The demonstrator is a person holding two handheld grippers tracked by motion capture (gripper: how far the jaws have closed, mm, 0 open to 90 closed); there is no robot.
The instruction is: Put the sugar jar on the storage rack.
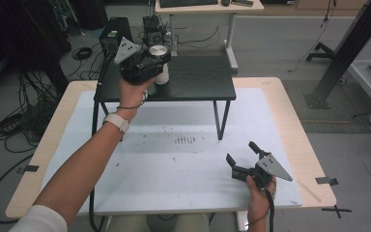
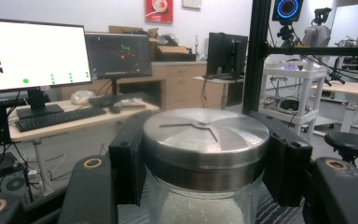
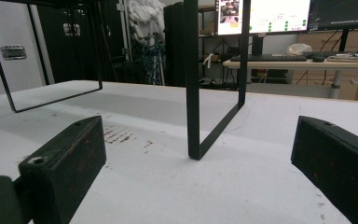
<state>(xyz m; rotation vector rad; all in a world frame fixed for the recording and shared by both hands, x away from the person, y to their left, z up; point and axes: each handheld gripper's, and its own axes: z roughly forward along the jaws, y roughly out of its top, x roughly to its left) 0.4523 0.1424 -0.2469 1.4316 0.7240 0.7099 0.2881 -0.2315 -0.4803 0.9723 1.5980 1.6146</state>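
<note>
High view: The left gripper [image 1: 155, 65] is raised over the small black shelf [image 1: 200, 79] that stands on the far part of the bench [image 1: 290, 125]. Its jaws are closed on a glass jar [image 1: 160, 72] with a round metal lid [image 1: 158, 50]; the jar sits upright between the jaws, at the shelf's left end, and whether its base rests on the shelf top cannot be told. The person's left hand [image 1: 131, 94] grips the gripper body from behind, with a pale wristband just behind it. The right gripper [image 1: 242, 153] lies low near the bench's near right corner, well apart from the jar, with its jaws spread and nothing between them. The right hand [image 1: 260, 189] holds it from below.

Left gripper view: The jar [image 2: 205, 205] stands directly between the two black pads [image 2: 129, 161], which press against the lid [image 2: 205, 137] on both sides. The lid is brushed metal; white grainy contents show through the glass under it. Beyond the gripper stands a desk with a monitor [image 2: 30, 53] and keyboard [image 2: 56, 117].

Right gripper view: Both jaws stand wide apart, with bare white bench surface [image 3: 177, 186] between them. Ahead of the gripper, one black frame leg of the shelf [image 3: 193, 93] meets the bench; a second leg [image 3: 51, 102] is farther off to the left.
</note>
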